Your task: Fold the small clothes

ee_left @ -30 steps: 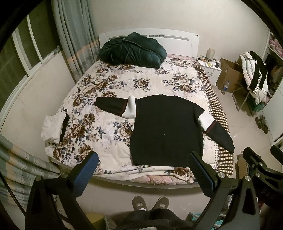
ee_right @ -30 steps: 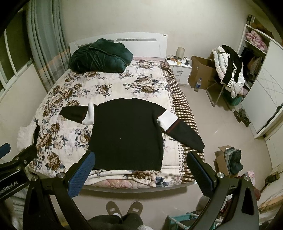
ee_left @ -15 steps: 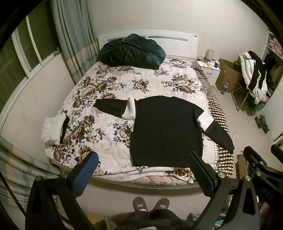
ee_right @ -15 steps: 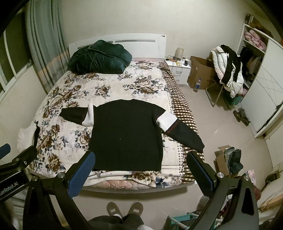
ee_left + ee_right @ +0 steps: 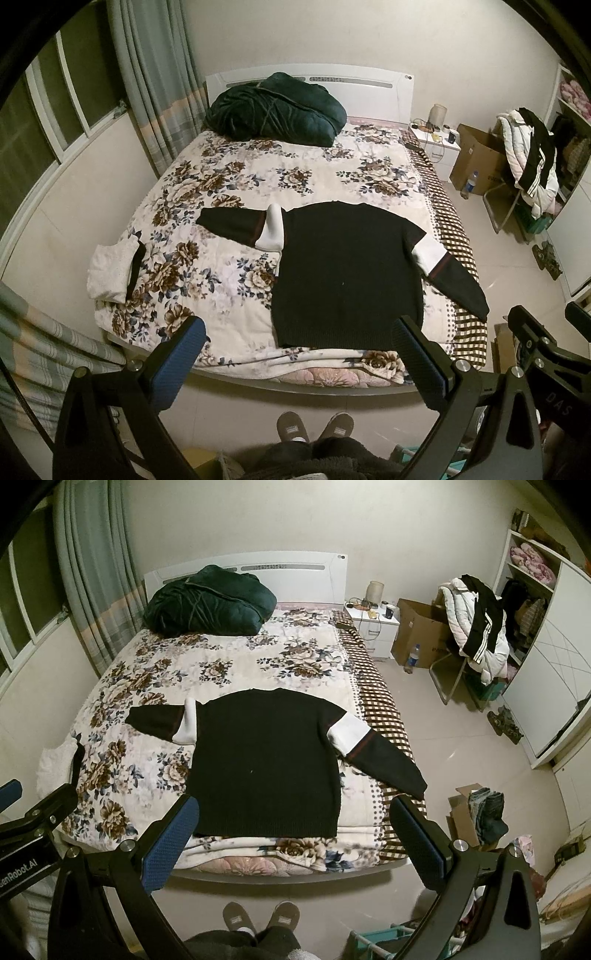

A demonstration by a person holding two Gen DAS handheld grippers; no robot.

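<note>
Two grippers hang high at the foot of the bed [image 5: 236, 369], both spread wide and holding nothing: left gripper [image 5: 299, 360], right gripper [image 5: 295, 834]. Beyond them the black sweater [image 5: 347, 273] lies flat on the floral quilt [image 5: 229, 192], its sleeves out to either side. Best to come down on both sleeves together and fold them inward evenly

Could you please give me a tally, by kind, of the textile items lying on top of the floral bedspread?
Black sweater: 1
Dark green bundle: 1
Folded white garment: 1
Total: 3
</note>
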